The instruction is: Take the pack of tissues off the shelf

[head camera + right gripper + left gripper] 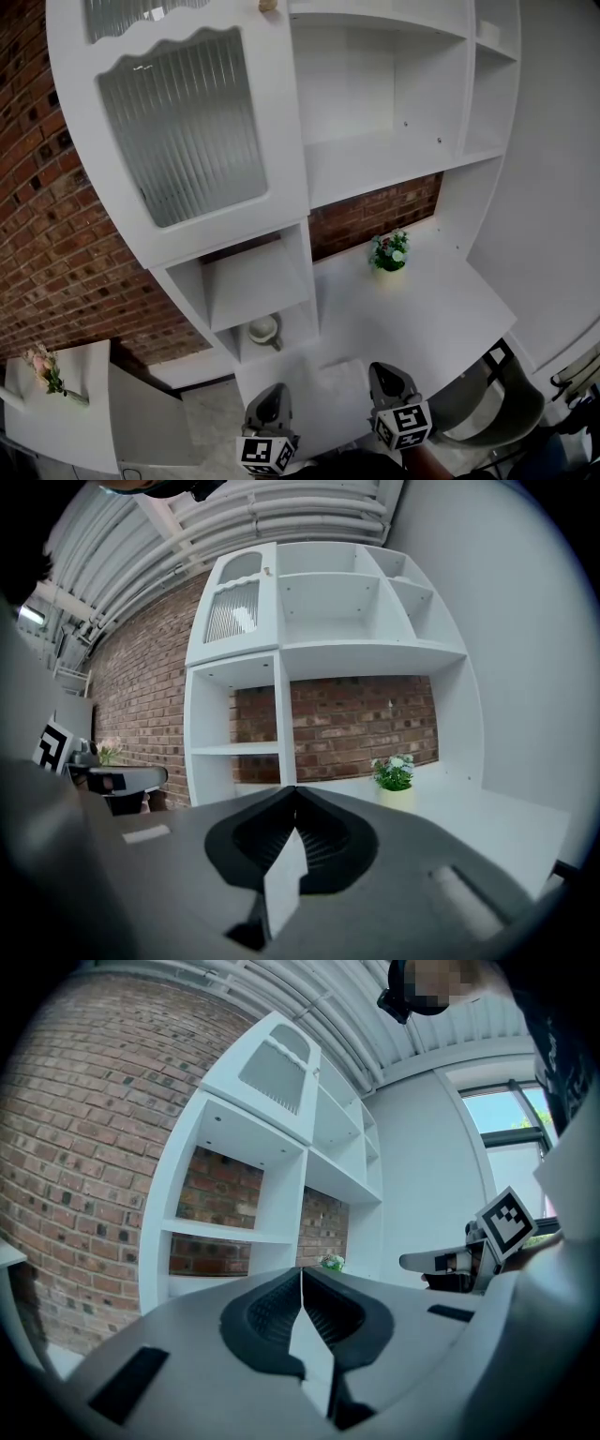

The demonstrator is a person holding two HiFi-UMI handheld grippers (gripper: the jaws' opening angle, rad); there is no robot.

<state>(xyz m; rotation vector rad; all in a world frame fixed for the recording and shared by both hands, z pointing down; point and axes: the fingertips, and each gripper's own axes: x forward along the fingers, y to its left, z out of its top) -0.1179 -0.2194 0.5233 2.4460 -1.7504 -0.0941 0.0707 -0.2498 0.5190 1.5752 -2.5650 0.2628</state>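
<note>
The tissues cannot be made out in any view; a small white object (264,330), too blurred to name, sits in the lowest cubby of the shelf (375,159). A plant (390,251) stands on the desk (431,309) below; the left gripper (274,387) and right gripper (384,367) hover side by side at its near edge, both with fingers clenched on nothing

One tall white shelf unit (375,164) with one ribbed-glass door (183,131); one small green potted plant (390,251); one white jug (264,329); one pink flower sprig (42,366), lower left.
</note>
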